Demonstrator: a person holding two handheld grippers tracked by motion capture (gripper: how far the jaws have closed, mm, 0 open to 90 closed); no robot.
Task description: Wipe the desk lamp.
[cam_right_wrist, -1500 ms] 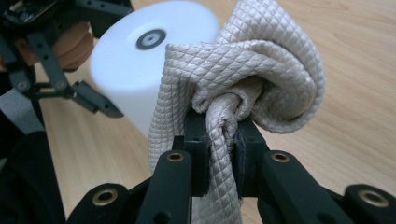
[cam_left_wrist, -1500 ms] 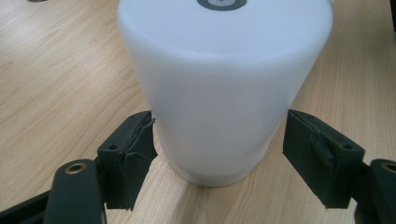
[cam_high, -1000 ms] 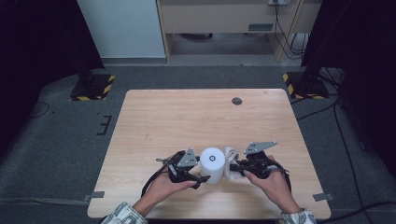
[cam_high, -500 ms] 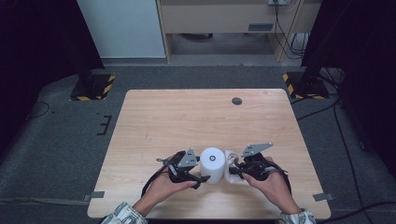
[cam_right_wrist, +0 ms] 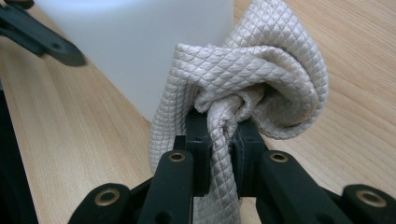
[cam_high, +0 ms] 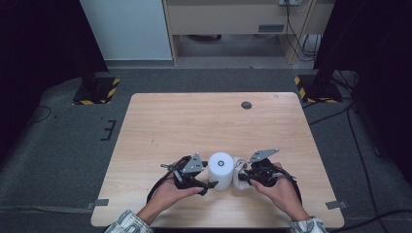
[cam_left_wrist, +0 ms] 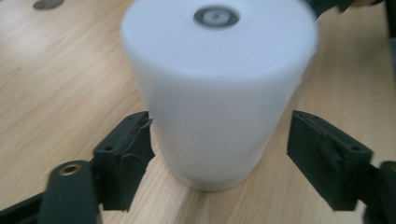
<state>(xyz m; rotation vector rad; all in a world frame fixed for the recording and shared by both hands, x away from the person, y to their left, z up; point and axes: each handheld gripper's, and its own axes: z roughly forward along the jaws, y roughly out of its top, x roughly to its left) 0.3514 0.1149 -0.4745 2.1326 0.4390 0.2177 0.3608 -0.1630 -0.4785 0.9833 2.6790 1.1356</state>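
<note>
right gripper [cam_right_wrist: 219, 135] pinches soft, limp cloth [cam_right_wrist: 261, 79] against the cylinder [cam_left_wrist: 217, 88]; left gripper [cam_left_wrist: 219, 149] spread around its smooth, likely slippery base.

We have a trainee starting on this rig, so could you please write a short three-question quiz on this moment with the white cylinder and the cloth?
1. True or false: the right gripper is shut on the cloth.
2. How do the left gripper's jaws stand at the cylinder? A: clamped on its top. B: open, one on each side of its base. C: shut beside it.
3. On which side of the cylinder does the cloth lie in the high view?

Key
1. True: a bunched fold sits pinched between the jaws.
2. B: one jaw is at its wall, the other stands off.
3. Its right, between the cylinder and the right gripper.
</note>
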